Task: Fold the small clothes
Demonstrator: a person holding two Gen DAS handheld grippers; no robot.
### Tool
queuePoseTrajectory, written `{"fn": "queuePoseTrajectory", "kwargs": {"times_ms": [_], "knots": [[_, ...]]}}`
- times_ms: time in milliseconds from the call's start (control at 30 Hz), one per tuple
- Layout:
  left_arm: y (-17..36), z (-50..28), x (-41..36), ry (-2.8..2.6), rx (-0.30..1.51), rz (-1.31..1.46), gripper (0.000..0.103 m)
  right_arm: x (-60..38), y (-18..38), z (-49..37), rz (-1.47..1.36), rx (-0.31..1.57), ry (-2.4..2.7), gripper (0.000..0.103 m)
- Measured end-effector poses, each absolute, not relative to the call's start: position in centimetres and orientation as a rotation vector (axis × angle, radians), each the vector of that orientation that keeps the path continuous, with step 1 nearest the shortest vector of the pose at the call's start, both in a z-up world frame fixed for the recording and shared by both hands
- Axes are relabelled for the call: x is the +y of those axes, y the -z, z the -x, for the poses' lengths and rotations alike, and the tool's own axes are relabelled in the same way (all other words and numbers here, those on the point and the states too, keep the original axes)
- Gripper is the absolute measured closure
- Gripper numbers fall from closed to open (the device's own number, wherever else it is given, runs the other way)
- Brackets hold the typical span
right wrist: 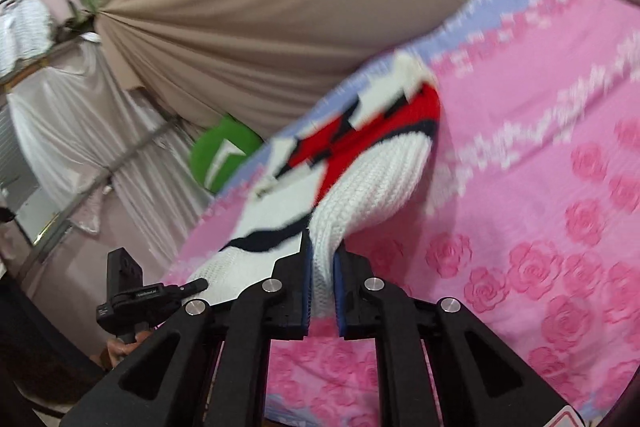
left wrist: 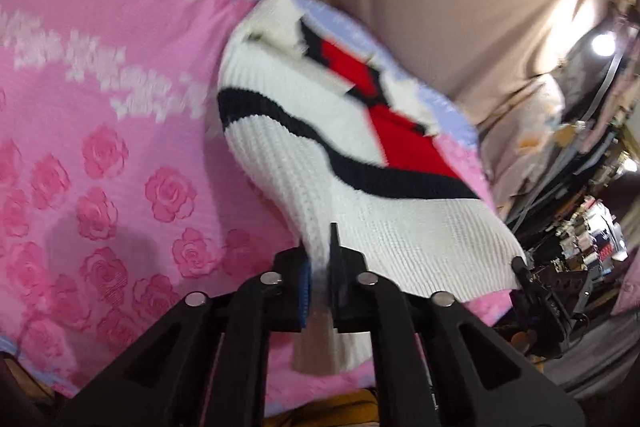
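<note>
The left gripper (left wrist: 320, 267) and right gripper (right wrist: 323, 267) each have their jaws clamped on a hem corner of the white knit sweater (left wrist: 360, 163), lifting its near edge above the pink rose-patterned blanket (left wrist: 104, 155).

**Right tongs pinching the knit hem**

We see the right tongs (right wrist: 323, 259) closed on the ribbed white edge of a small knit sweater (right wrist: 372, 163), white with red and black pattern. The sweater lies on a pink rose-print cover (right wrist: 540, 227) with a lilac border. At lower left we spot the left tongs (right wrist: 196, 284) touching the sweater's other hem corner. Beige drapes (right wrist: 280, 7) fill the background; a green cushion (right wrist: 224, 155) sits beyond the cover. Frame is motion-blurred.
</note>
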State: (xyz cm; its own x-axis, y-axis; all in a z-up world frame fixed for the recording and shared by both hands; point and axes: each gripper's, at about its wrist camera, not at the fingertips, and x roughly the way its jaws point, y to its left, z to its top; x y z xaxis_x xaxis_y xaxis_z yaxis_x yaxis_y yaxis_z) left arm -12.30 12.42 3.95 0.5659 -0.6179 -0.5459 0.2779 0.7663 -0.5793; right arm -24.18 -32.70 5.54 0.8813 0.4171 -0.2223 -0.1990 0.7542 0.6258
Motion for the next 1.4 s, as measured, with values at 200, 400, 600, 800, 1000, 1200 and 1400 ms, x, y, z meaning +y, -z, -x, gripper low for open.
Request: {"fn": "queuePoseTrajectory", "kwargs": {"times_ms": [200,400,600,800,1000,1200,1400], "knots": [[-13.6,19.9,14.9,0.648,0.497,0.401,0.099,-32.7,-12.4,30.3,-0.529,0.099,-0.481,0.095],[-16.3,17.4,14.4,0.612,0.447,0.355,0.099,-32.8,-15.9,28.8,-0.482,0.027,-0.498,0.095],[-14.0,2.8,10.3,0.489,0.629,0.355,0.098,-35.8,-14.2,14.2,-0.584,0.244,-0.391,0.095],[-8.0,-11.1,5.9,0.24,0.83,0.282,0.095,-39.3,-10.4,1.6,-0.705,0.374,-0.16,0.087],[-9.1,-7.5,8.4,0.255,0.744,0.294,0.061,-40.6,-10.2,6.2,-0.668,0.334,-0.186,0.07],[-8.4,-0.3,8.0,0.274,0.715,0.145,0.022,-35.9,-5.1,10.3,-0.435,0.55,-0.09,0.04],[-2.2,-1.0,6.6,0.192,0.895,0.049,0.053,-33.2,-3.7,10.2,-0.278,0.625,0.016,0.083]]}}
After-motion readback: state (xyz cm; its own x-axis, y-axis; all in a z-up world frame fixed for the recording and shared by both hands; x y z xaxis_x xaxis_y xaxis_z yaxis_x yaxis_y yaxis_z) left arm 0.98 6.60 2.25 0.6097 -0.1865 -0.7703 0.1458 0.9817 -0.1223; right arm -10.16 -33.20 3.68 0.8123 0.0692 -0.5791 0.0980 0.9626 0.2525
